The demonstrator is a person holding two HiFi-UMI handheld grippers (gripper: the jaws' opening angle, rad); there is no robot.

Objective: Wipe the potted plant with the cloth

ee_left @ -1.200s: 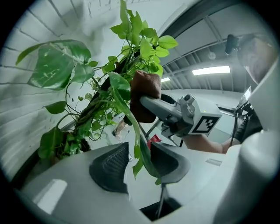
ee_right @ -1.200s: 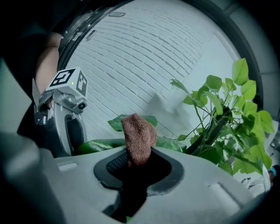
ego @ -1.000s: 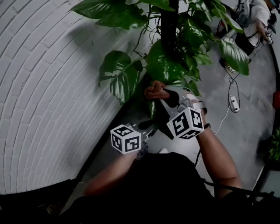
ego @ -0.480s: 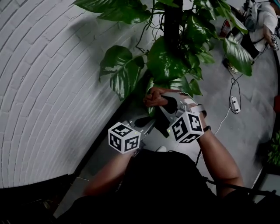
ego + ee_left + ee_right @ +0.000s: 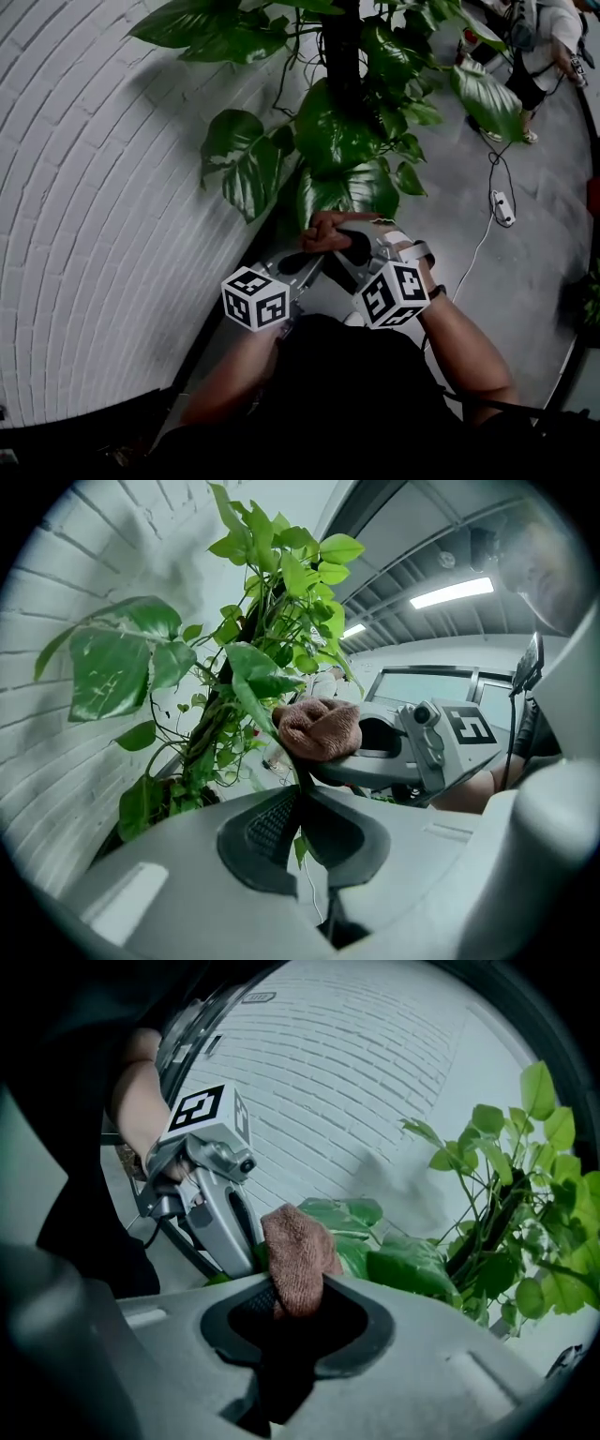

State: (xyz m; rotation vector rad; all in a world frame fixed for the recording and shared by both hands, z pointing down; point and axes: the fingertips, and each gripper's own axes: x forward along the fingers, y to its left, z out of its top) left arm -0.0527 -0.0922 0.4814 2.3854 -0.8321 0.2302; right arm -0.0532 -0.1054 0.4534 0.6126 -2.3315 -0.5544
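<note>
Our right gripper [image 5: 295, 1312], fingers pinching the brown cloth [image 5: 295, 1260], has drawn it lower along a leaf [image 5: 248, 682] of the potted plant [image 5: 333, 131]. Our left gripper [image 5: 302, 803], fingers pressed together on that leaf, steadies it. This wiping stroke looks nearly done.

The right gripper [image 5: 330, 244] has drawn back toward the person and sunk a little, taking the cloth [image 5: 323, 228] in its jaws with it. A second ago the brown bundle sat tucked up under the thick cluster of foliage. Now it lies lower, at the near end of a broad leaf [image 5: 349, 190] whose glossy face has come into the open above it. That gripper's marker cube [image 5: 392, 293] has dropped down the head view, closer to the person's dark shirt [image 5: 347, 384]. The head camera has shifted too, so the potted plant [image 5: 342, 56] stands slightly further left in the frame.
</note>
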